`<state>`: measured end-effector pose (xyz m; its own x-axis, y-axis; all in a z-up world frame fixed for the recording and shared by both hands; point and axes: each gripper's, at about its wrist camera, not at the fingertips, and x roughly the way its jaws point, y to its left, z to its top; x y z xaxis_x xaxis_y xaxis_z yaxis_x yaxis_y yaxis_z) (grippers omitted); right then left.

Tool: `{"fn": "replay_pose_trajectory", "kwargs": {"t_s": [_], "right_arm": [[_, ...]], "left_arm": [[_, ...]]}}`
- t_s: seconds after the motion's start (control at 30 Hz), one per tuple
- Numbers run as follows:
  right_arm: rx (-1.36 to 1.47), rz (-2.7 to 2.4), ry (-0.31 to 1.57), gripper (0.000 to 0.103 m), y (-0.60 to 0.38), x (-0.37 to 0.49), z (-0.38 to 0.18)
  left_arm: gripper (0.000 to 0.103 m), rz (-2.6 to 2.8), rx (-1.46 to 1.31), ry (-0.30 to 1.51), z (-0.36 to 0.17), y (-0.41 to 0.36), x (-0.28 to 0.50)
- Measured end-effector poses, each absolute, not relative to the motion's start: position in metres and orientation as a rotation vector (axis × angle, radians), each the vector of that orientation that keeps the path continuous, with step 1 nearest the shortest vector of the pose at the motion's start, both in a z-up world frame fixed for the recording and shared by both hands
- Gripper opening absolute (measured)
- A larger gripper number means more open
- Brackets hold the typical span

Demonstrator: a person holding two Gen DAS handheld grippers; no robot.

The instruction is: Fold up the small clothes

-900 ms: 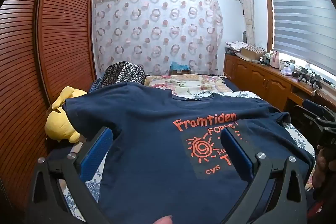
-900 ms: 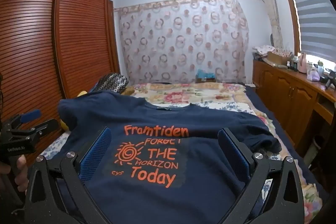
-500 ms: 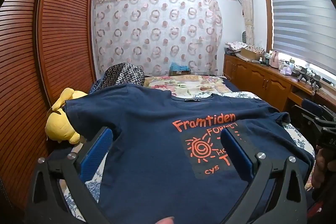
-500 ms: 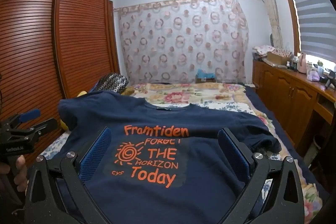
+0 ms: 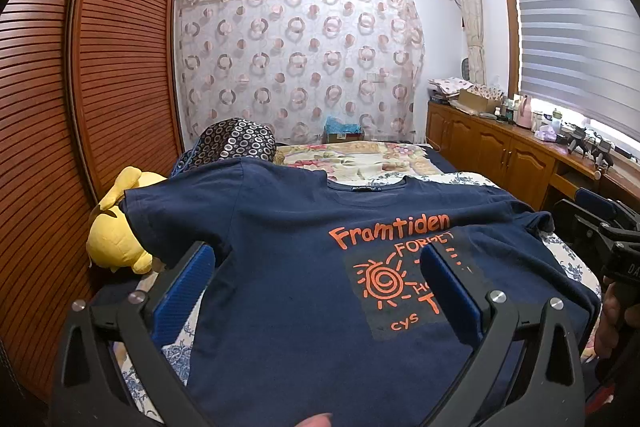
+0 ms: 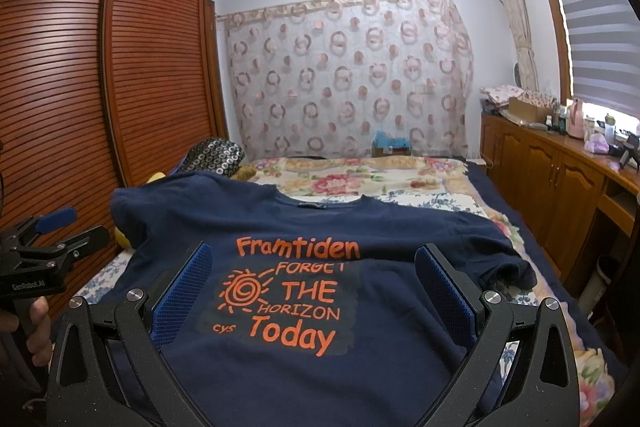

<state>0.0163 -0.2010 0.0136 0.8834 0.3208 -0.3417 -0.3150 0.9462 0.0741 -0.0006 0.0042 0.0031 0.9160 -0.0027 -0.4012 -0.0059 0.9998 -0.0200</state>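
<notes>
A navy T-shirt (image 5: 280,259) with orange print lies spread face up on the bed, collar at the far side; it also shows in the right wrist view (image 6: 392,359). My left gripper (image 5: 316,271) is open and empty, hovering above the shirt's near left part. My right gripper (image 6: 314,275) is open and empty, hovering above the print. The right gripper appears at the right edge of the left wrist view (image 5: 600,227), and the left gripper at the left edge of the right wrist view (image 6: 48,247).
A yellow plush toy (image 5: 116,227) lies by the shirt's left sleeve beside a wooden wardrobe (image 5: 80,107). A patterned pillow (image 5: 236,139) and floral quilt (image 5: 360,159) lie beyond the collar. A wooden cabinet (image 6: 560,183) runs along the right.
</notes>
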Motion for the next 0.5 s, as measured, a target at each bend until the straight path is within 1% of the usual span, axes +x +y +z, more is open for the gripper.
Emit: {"fn": "replay_pose_trajectory", "kwargs": {"t_s": [0.5], "right_arm": [[0.017,0.331,0.360,0.103,-0.2004,0.0154,0.0145]], "left_arm": [[0.103,0.004,-0.018,0.408,0.0065,-0.0009,-0.0070]]}}
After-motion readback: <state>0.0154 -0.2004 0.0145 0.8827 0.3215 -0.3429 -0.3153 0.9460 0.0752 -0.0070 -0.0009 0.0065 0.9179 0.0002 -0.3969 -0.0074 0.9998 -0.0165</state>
